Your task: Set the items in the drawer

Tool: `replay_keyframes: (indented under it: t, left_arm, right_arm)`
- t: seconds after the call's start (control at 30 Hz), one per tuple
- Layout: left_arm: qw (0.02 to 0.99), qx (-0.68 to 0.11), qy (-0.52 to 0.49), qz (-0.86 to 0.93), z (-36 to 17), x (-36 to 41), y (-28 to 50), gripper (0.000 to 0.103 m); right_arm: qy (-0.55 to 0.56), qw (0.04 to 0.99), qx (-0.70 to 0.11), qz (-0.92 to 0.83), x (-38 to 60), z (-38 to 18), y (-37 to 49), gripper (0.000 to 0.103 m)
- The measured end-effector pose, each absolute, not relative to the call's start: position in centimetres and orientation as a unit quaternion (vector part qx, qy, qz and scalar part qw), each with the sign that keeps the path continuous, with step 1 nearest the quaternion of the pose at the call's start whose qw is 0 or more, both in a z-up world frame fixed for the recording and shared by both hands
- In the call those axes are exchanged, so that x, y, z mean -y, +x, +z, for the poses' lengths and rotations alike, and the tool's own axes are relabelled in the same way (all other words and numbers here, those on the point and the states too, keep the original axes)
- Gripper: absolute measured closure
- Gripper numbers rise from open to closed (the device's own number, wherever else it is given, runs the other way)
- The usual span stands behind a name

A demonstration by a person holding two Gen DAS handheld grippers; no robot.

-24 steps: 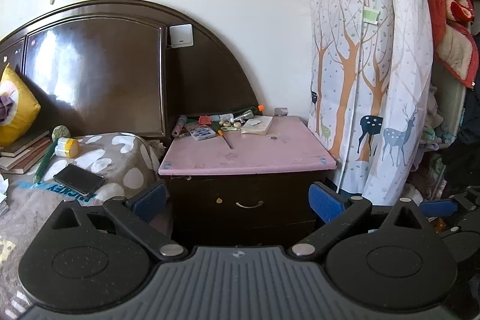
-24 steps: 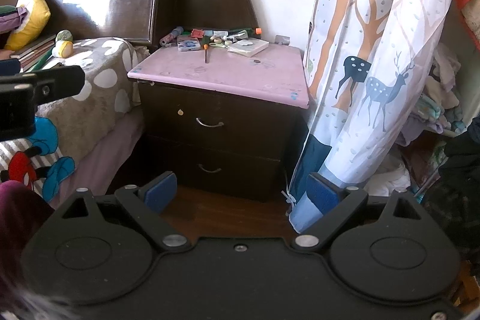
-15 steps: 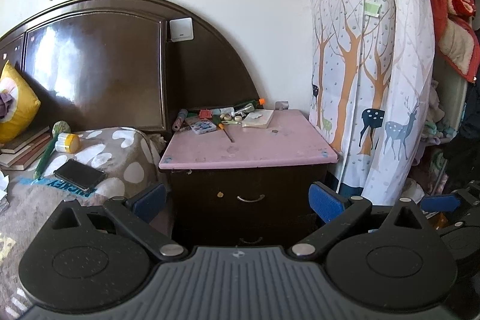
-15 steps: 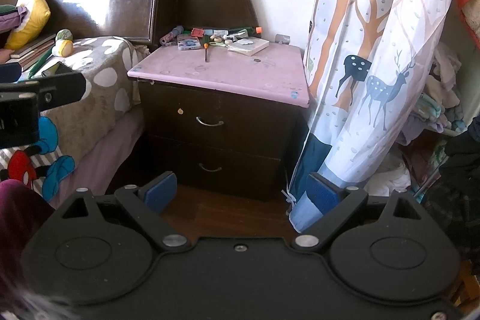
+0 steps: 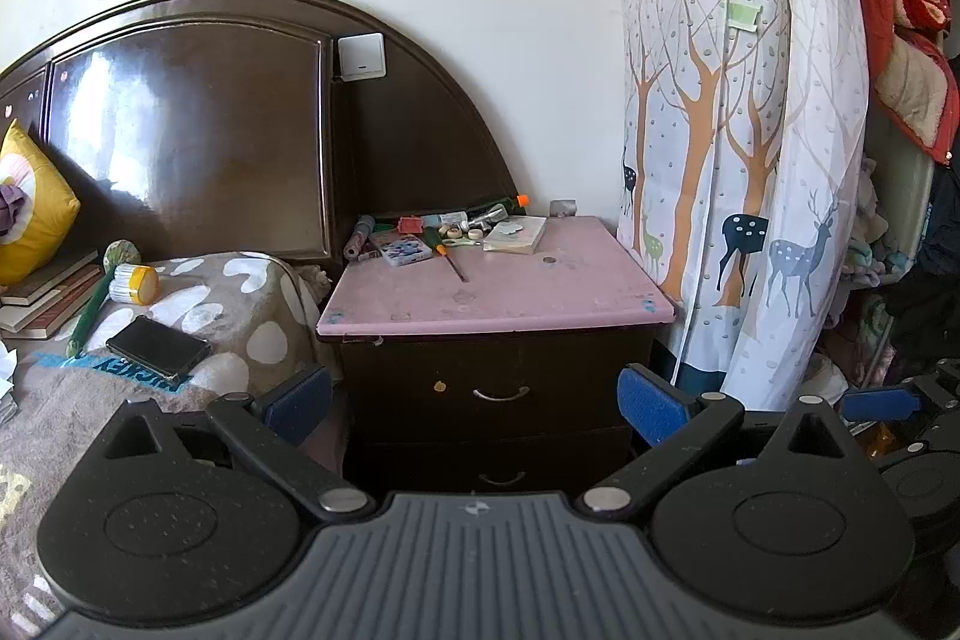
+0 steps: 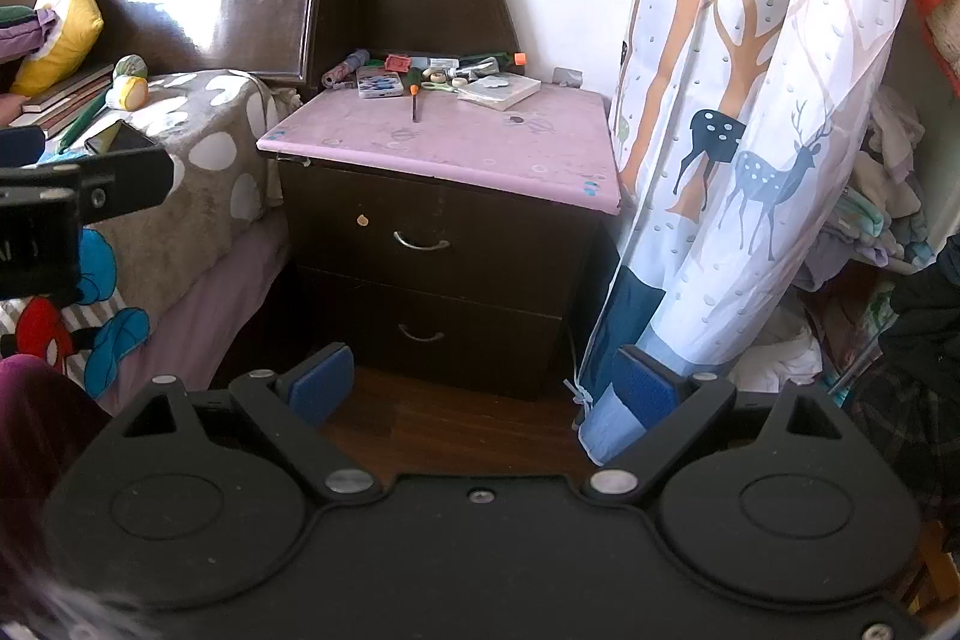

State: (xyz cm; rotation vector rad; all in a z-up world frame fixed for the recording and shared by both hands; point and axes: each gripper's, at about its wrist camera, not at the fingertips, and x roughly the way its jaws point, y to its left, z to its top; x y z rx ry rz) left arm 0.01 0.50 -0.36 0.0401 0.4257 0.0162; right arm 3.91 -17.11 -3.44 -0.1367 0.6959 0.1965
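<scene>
A dark nightstand with a pink top (image 5: 498, 286) (image 6: 456, 148) has two shut drawers, the upper (image 5: 501, 393) (image 6: 421, 242) and the lower (image 6: 420, 335), each with a metal handle. At the back of the top lie a screwdriver (image 5: 447, 256) (image 6: 413, 95), a paint box (image 5: 401, 247) (image 6: 379, 82), a notepad (image 5: 516, 235) (image 6: 499, 91), scissors and small items. My left gripper (image 5: 474, 400) is open and empty, well short of the nightstand. My right gripper (image 6: 483, 385) is open and empty, low over the floor before the lower drawer.
A bed with a spotted blanket (image 5: 198, 304) stands left of the nightstand, with a phone (image 5: 157, 346), books and a yellow pillow (image 5: 30, 214) on it. A deer-print curtain (image 5: 738, 130) (image 6: 750, 112) hangs right, touching the nightstand. Clothes pile at far right.
The left gripper has tilted up and drawn back a little, so the nightstand sits lower and smaller in its view. The right gripper has barely moved.
</scene>
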Motion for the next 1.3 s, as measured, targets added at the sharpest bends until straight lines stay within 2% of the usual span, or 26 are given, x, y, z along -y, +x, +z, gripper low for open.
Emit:
replay_keyframes:
  t: [0.97, 1.3]
  left_arm:
    - [0.974, -0.224, 0.024, 0.003, -1.2, -0.4, 0.8, 0.001]
    - [0.971, -0.235, 0.035, -0.006, -2.1, -0.8, 4.1, 0.001]
  right_arm:
    - [-0.073, 0.93, -0.347, 0.096, 16.7, -4.2, 4.6, 0.008]
    - [-0.083, 0.924, -0.359, 0.098, 16.2, -5.2, 6.8, 0.008]
